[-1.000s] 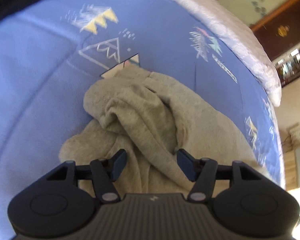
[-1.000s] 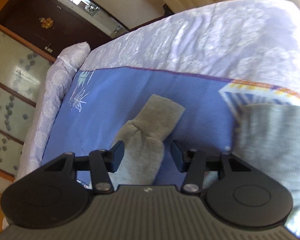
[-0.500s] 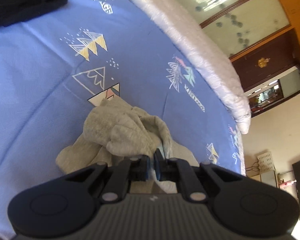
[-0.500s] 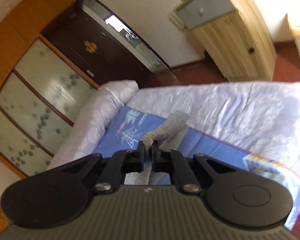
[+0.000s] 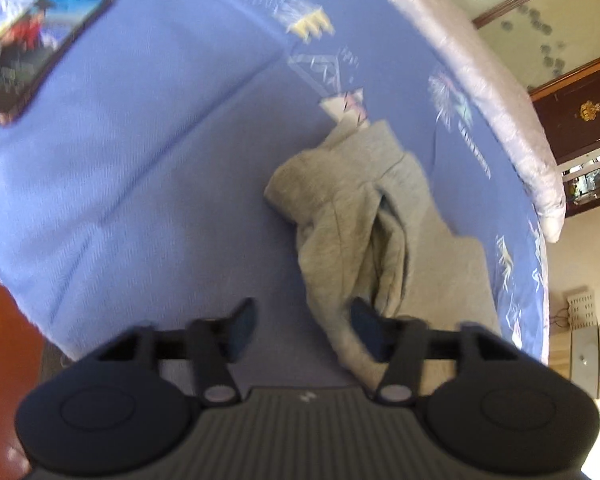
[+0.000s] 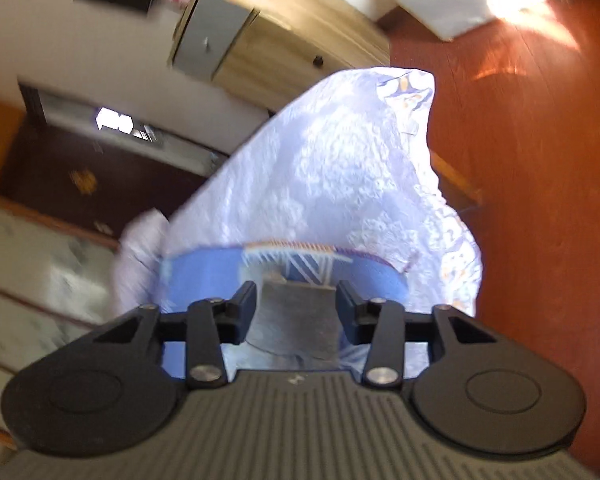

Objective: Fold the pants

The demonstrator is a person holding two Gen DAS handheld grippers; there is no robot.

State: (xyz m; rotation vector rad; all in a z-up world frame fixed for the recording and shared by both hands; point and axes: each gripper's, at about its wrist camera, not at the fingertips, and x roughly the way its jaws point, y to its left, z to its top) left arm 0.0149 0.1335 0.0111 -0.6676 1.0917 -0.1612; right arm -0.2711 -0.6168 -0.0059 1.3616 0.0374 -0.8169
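Observation:
The grey pants (image 5: 364, 224) lie bunched and partly folded on the blue patterned bedsheet (image 5: 140, 152) in the left wrist view. My left gripper (image 5: 304, 326) is open and empty, just above the near edge of the pants, its right finger over the fabric. In the right wrist view a grey part of the pants (image 6: 296, 320) lies flat between the fingers of my right gripper (image 6: 296, 300), which is open and holds nothing. Both views are blurred.
A phone (image 5: 32, 44) lies on the sheet at the far left. A white quilt (image 6: 340, 176) covers the bed's end, its corner hanging over the red-brown floor (image 6: 540, 160). A wooden cabinet (image 6: 260, 40) and dark wardrobe (image 5: 576, 116) stand beyond.
Both grippers were shut on the pants half a second ago and have opened, letting go. The left has pulled back and left; the right has swung toward the bed's corner.

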